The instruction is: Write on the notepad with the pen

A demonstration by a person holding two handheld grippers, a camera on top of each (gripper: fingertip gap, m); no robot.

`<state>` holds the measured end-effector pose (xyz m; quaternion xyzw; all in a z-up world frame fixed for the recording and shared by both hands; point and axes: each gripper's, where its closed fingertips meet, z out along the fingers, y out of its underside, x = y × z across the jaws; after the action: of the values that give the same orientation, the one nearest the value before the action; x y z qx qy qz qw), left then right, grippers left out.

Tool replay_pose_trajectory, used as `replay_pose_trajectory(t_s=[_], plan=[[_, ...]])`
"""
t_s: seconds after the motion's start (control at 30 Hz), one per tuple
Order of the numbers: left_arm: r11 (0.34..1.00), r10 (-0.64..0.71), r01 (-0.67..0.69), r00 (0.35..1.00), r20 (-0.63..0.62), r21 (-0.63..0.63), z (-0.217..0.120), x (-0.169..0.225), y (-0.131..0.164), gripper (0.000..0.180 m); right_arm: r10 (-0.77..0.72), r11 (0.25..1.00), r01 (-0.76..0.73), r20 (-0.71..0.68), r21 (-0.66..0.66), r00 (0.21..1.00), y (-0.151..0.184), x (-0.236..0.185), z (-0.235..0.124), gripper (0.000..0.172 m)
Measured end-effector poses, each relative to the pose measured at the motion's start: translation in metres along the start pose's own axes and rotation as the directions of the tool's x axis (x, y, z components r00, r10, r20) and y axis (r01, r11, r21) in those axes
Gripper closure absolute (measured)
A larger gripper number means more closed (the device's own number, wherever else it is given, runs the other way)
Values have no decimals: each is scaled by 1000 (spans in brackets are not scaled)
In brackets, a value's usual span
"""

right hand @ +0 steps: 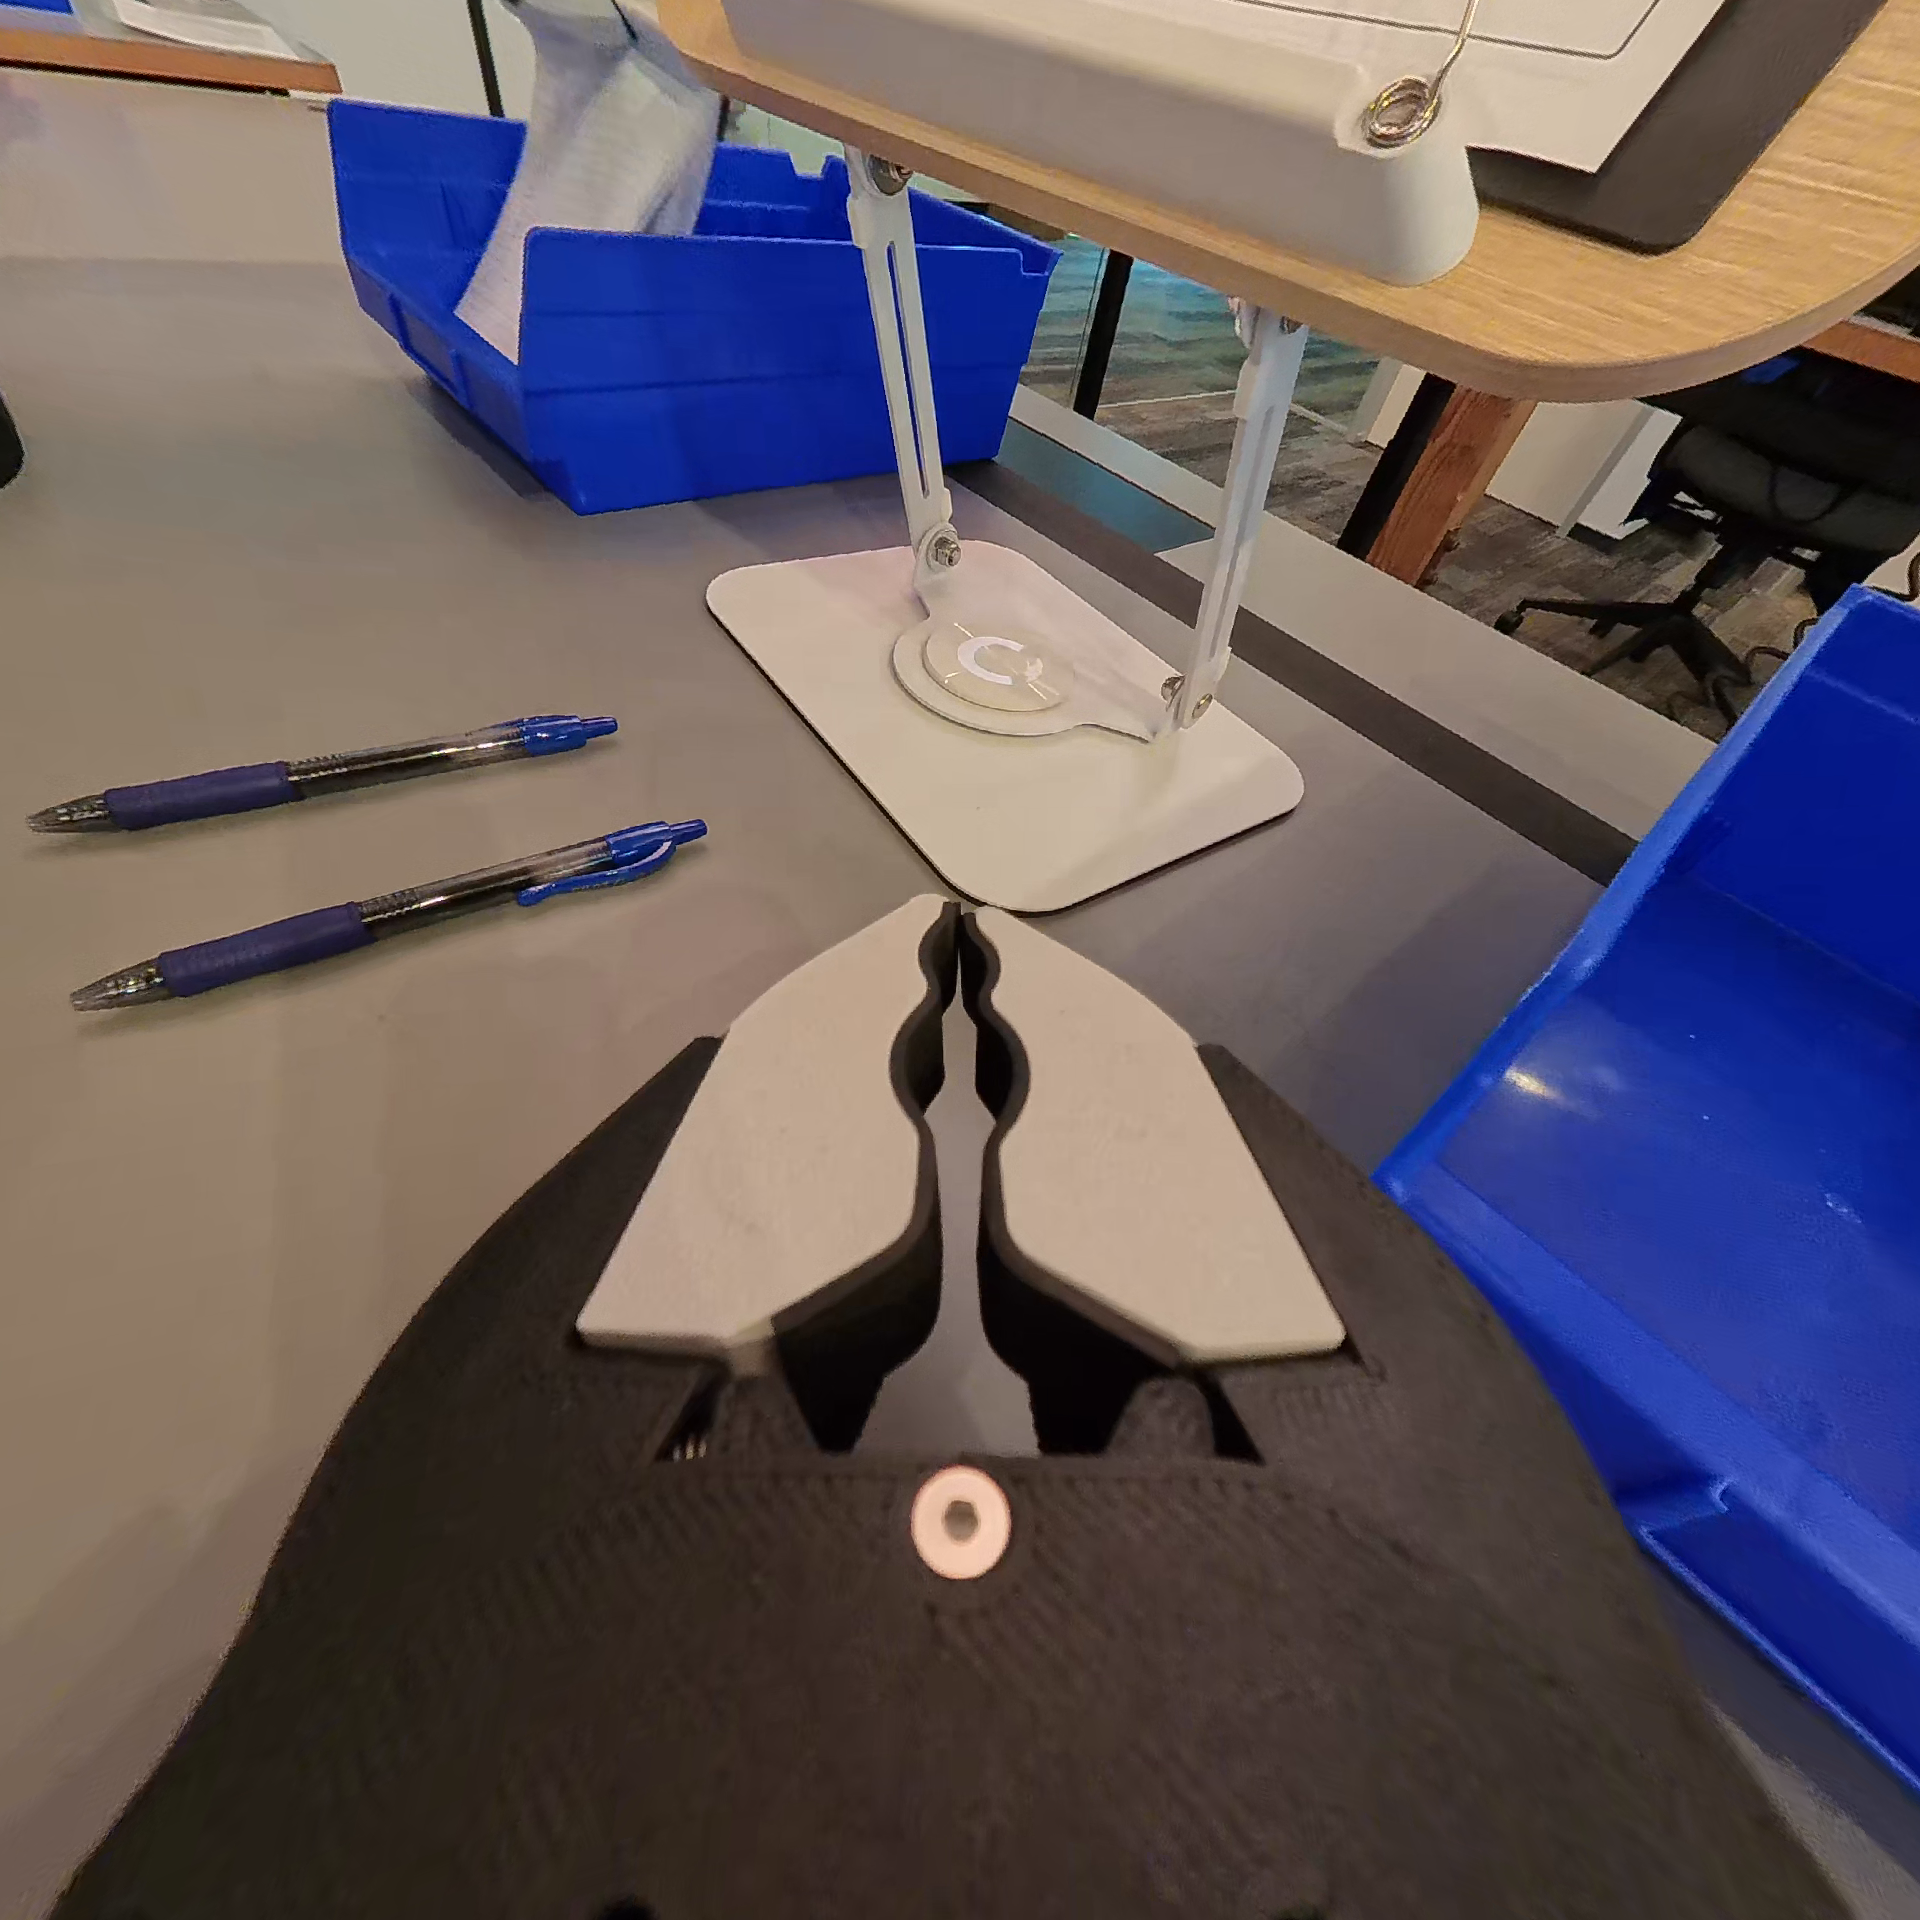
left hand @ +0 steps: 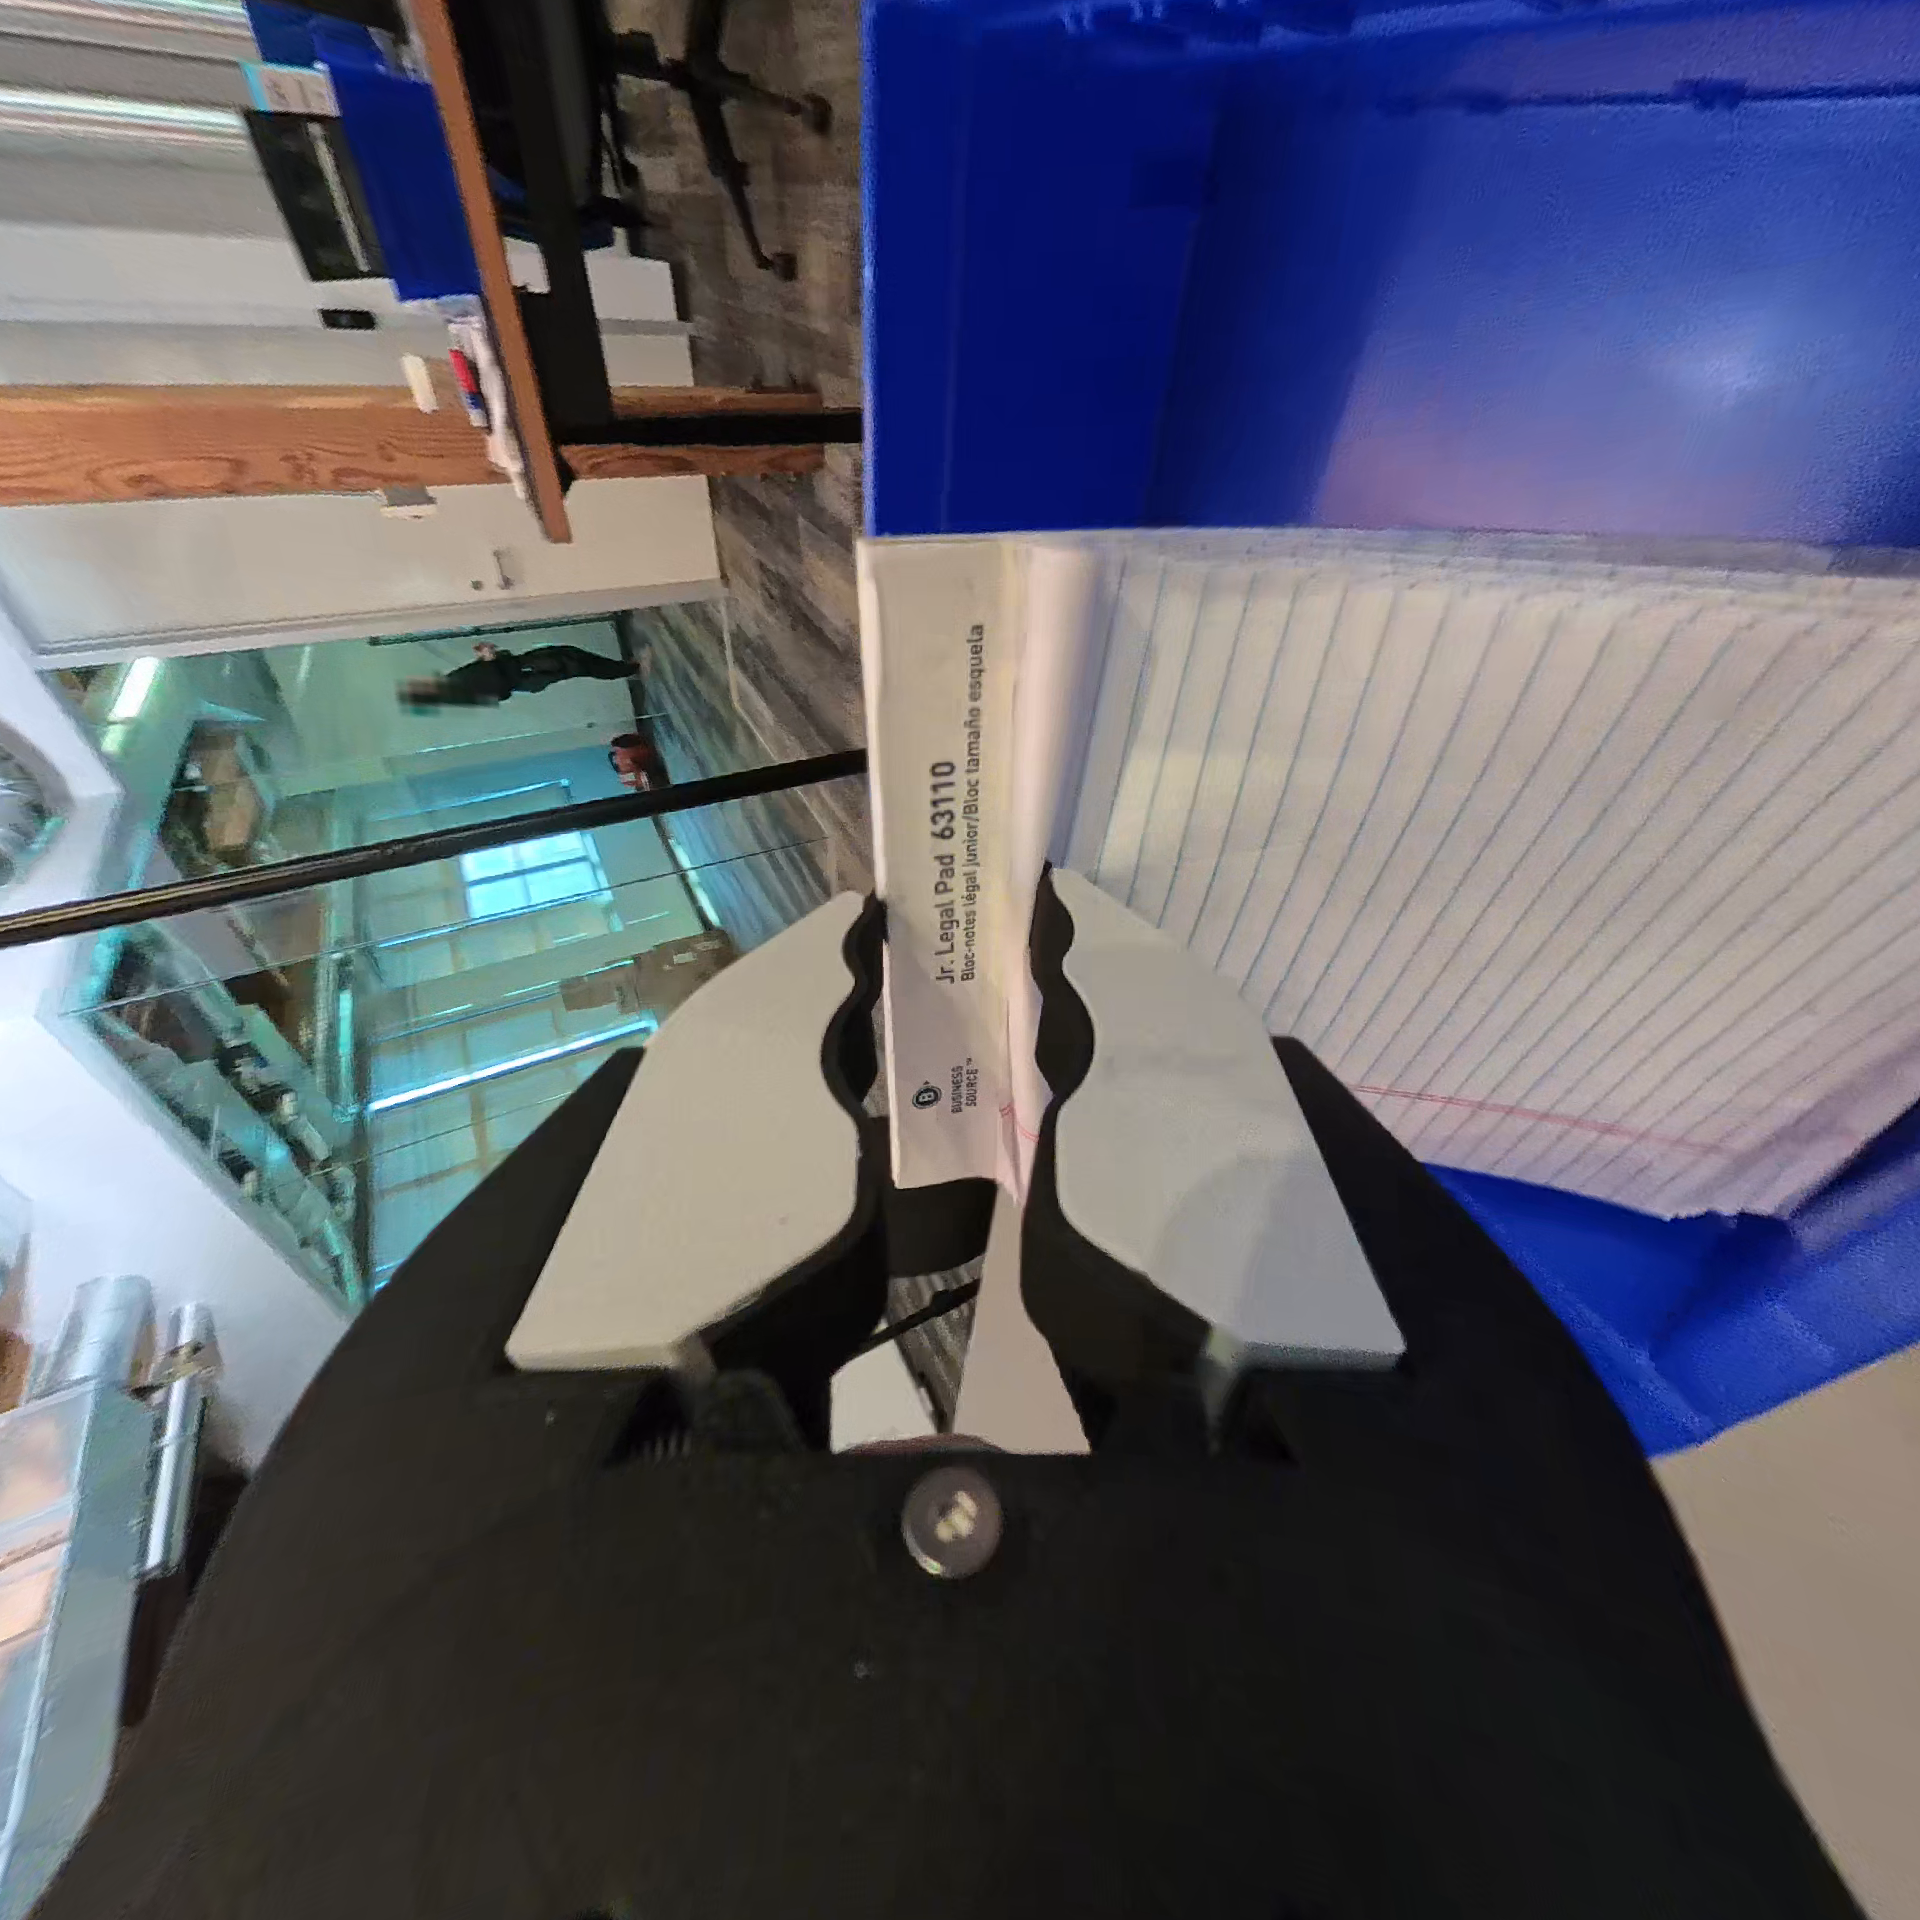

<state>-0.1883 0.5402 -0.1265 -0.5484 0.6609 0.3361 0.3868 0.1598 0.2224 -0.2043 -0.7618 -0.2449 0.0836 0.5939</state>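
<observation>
Fingers (left hand: pixel 1143 1039) of left gripper (left hand: pixel 961 904) clamping notepad (left hand: pixel 1455 852) by its bound header edge, over blue bin (left hand: pixel 1351 260). Right gripper (right hand: pixel 958 914) fingers nearly touching, holding nothing. Fetching step likely underway; next calling for laying notepad flat on counter (right hand: pixel 312 1195), then taking a pen (right hand: pixel 384 914). Pens lying parallel, tips pointing left, long axes roughly left-right.

From my right gripper (right hand: pixel 958 920), open grey table (right hand: pixel 312 1195) stretches left to two pens (right hand: pixel 384 914) lying side by side, apart from each other. Straight ahead a white stand base (right hand: pixel 1039 821) blocks the way, its wooden shelf (right hand: pixel 1558 281) overhanging (low headroom). A blue bin (right hand: pixel 1662 1195) walls the right; another blue bin (right hand: pixel 769 353) stands behind.
</observation>
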Motion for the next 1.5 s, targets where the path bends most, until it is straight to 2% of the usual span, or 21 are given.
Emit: replay_pose_trajectory(t_s=[0.03,0.27,0.53,0.6,0.7,0.77,0.87,0.9,0.93,1.0,1.03,1.1,1.17,1.33,1.4,1.43,1.47,1.5], plan=[[1000,2,-2,1000,28,2,-8,-3,3,154,0,1000,0,0,0,1000,0,0,0,172],[997,-42,27,977,210,76,-69,-12,11,159,-4,1000,4,0,-6,1000,1,0,1,172],[989,-110,73,942,318,125,-114,-20,18,160,-14,1000,14,-6,-14,1000,1,0,2,172],[988,-112,64,927,358,144,-137,-34,19,160,-17,1000,17,-8,-16,1000,2,0,2,172],[979,-105,35,932,347,201,-182,-51,11,160,-19,1000,19,-9,-20,1000,2,0,2,172],[970,-102,39,961,259,240,-211,-51,1,160,-19,1000,18,-9,-20,1000,2,0,3,172],[946,-41,20,997,59,324,-245,-25,-25,156,-19,1000,19,-8,-20,1000,2,0,3,172],[945,-23,46,997,-76,323,-250,-6,-31,159,-21,1000,21,-8,-21,1000,2,0,3,172],[951,13,53,977,-212,304,-253,19,-35,159,-23,1000,23,-7,-22,1000,2,0,3,172],[948,76,47,927,-368,315,-250,64,-49,159,-26,999,26,-5,-20,1000,2,-1,3,172],[951,105,51,873,-476,304,-244,94,-54,159,-27,999,27,-4,-21,1000,2,-1,3,172],[948,135,57,820,-557,313,-224,137,-66,159,-32,999,32,-3,-22,999,2,-2,4,172],[952,130,95,734,-666,290,-203,175,-75,158,-37,999,36,-5,-25,999,2,-2,4,172],[960,100,140,643,-759,244,-158,225,-96,149,-48,998,47,-5,-33,999,3,-4,4,172],[948,93,182,624,-775,261,-155,230,-101,131,-47,998,47,-6,-34,999,4,-3,4,172],[946,68,210,613,-787,245,-155,228,-100,110,-46,998,45,-5,-34,999,4,-3,4,172],[944,47,229,616,-786,236,-156,222,-97,106,-45,998,44,-5,-35,999,4,-3,4,172],[932,50,247,634,-772,264,-160,213,-94,117,-45,998,45,-5,-36,999,4,-3,4,172]])
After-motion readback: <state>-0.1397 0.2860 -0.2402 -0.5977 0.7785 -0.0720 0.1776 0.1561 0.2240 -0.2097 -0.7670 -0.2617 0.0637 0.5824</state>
